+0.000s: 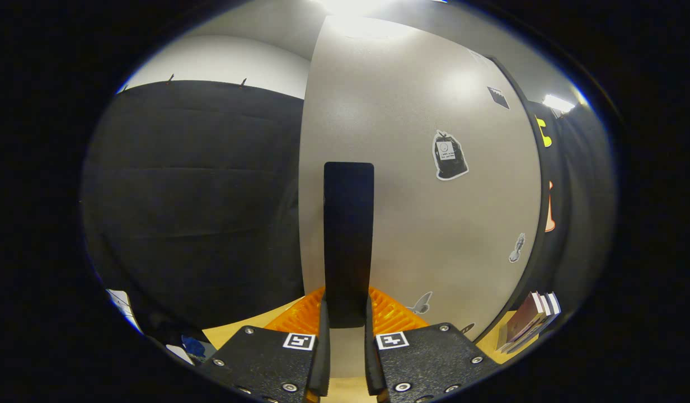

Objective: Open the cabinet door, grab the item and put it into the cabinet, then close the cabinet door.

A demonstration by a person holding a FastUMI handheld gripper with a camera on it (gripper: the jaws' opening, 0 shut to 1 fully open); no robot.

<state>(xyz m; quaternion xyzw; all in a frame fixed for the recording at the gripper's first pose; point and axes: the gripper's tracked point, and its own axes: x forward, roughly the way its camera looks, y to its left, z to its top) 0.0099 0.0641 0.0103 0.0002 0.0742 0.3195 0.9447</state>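
handle: black vertical bar [348, 240] on the cabinet door [434, 224]; its lower end sits between my fingers.
gripper [347, 336]: my fingers are pinched on the bottom of the handle, one each side, both touching as far as I can see.
door: grey panel, filling the space ahead and to the right of the handle; its left edge is just left of the bar. Can't tell whether it's ajar or flush.
item: can't say which thing goes in. An orange ribbed object [392, 313] lies just beyond my fingers on the wooden table [244, 327], behind the handle's foot.
risk 1: the grip is low on the bar, so a pull may slide my fingers off the end.
risk 2: a straight pull instead of following the hinge arc could twist the handle out of the pinch.
risk 3: a swinging door might sweep the orange object or the books [529, 319] by its lower right corner.
counts: handle 1; door 1; stickers on door about 6; orange object 1; book stack 1, roughly 3 books.
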